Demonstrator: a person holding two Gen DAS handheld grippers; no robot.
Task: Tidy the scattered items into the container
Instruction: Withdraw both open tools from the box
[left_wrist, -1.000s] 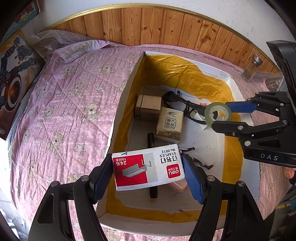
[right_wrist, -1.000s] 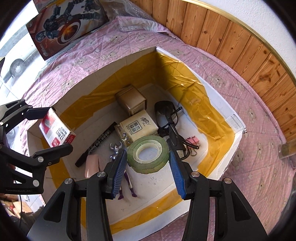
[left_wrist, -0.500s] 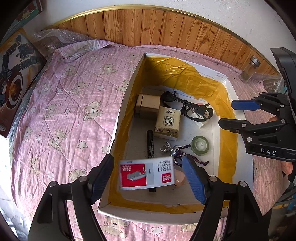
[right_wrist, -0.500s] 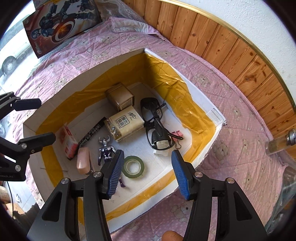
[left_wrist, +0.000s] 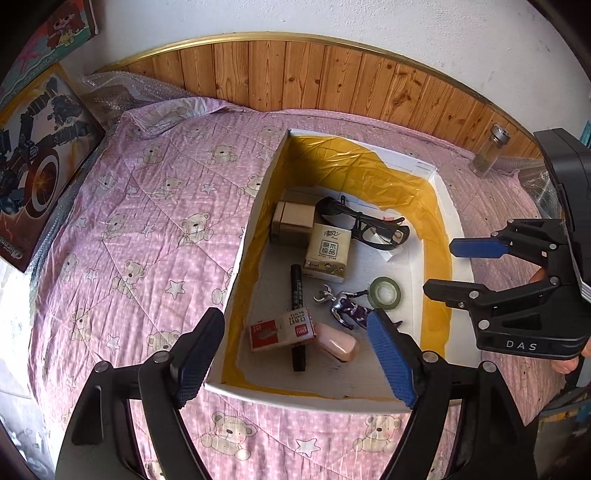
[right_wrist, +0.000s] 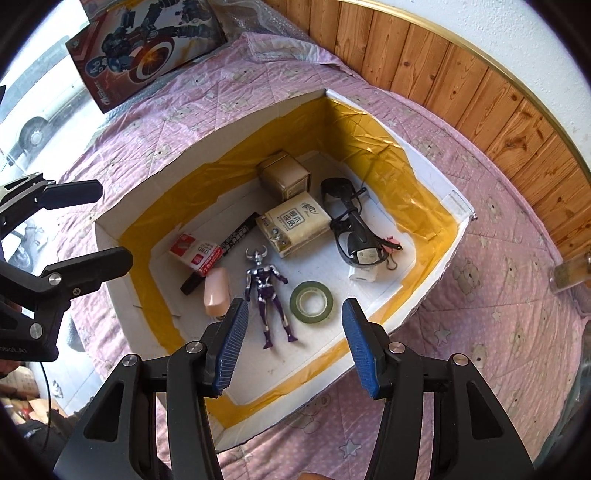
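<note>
A white box lined with yellow tape (left_wrist: 448, 206) (right_wrist: 428, 173) sits on the pink quilt. On its floor lie a red-and-white staples box (left_wrist: 282, 329) (right_wrist: 195, 251), a green tape roll (left_wrist: 385, 292) (right_wrist: 311, 302), a purple figure (left_wrist: 345, 306) (right_wrist: 267, 291), a black marker (left_wrist: 296, 291), a pink eraser (left_wrist: 338, 343), a tissue pack (left_wrist: 327, 253), a brown carton (left_wrist: 293, 221) and black glasses (left_wrist: 364, 223). My left gripper (left_wrist: 293, 354) (right_wrist: 81, 225) hovers open above the box's near end. My right gripper (right_wrist: 291, 343) (left_wrist: 465, 267) is open too, over the box's right rim. Neither holds anything.
The pink bear-print quilt (left_wrist: 147, 236) covers the bed up to a wooden headboard (left_wrist: 332, 81). A glass jar (left_wrist: 491, 149) stands at the back right. A toy box with a shield picture (left_wrist: 33, 162) (right_wrist: 147, 48) leans at the left.
The staples box dropped from my left gripper and the tape roll from my right; both now lie in the box. Both grippers opened and pulled back upward.
</note>
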